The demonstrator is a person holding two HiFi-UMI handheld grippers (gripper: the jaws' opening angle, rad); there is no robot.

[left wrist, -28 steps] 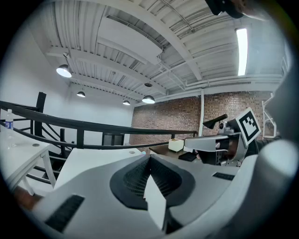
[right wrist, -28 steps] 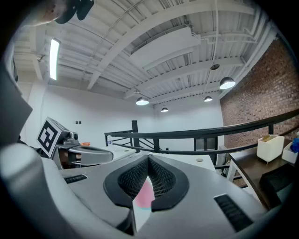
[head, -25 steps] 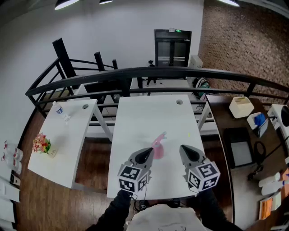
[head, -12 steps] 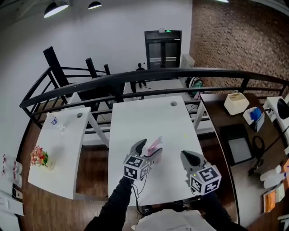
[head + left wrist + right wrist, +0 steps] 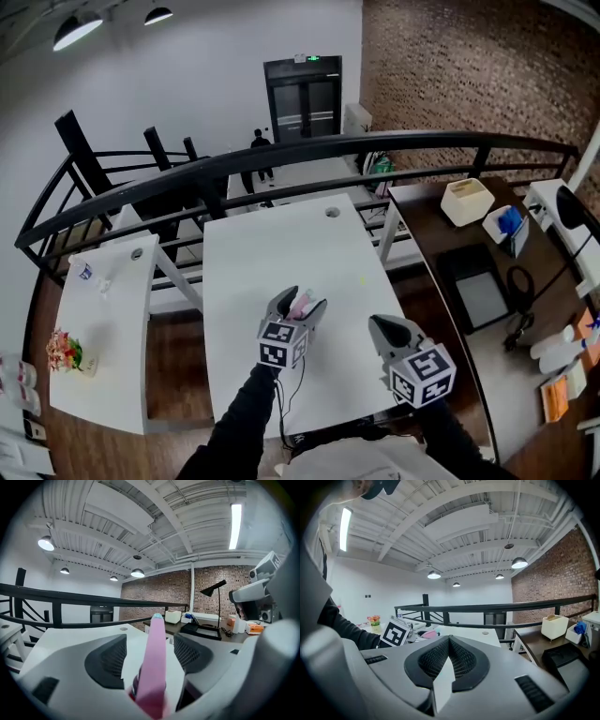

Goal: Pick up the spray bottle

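The pink spray bottle (image 5: 299, 307) lies on the white table (image 5: 281, 244), near its front. My left gripper (image 5: 305, 300) reaches forward around it, one jaw on each side. In the left gripper view the bottle (image 5: 153, 667) runs up the middle of the left gripper (image 5: 151, 656), with a gap to each pad. The jaws are closing and do not press on it. My right gripper (image 5: 380, 325) hovers over the table's front right, apart from the bottle. In its own view the right gripper (image 5: 449, 641) is shut on nothing.
A second white table (image 5: 103, 319) at the left bears a flower bunch (image 5: 66, 349) and a small bottle (image 5: 84, 272). A black railing (image 5: 281, 155) runs behind. At the right, a dark desk (image 5: 441, 234) carries a cream box (image 5: 467, 200) and gear.
My left gripper went forward from the table's front edge to the bottle, and its jaws opened around it. The right gripper has stayed near the front right, still shut.
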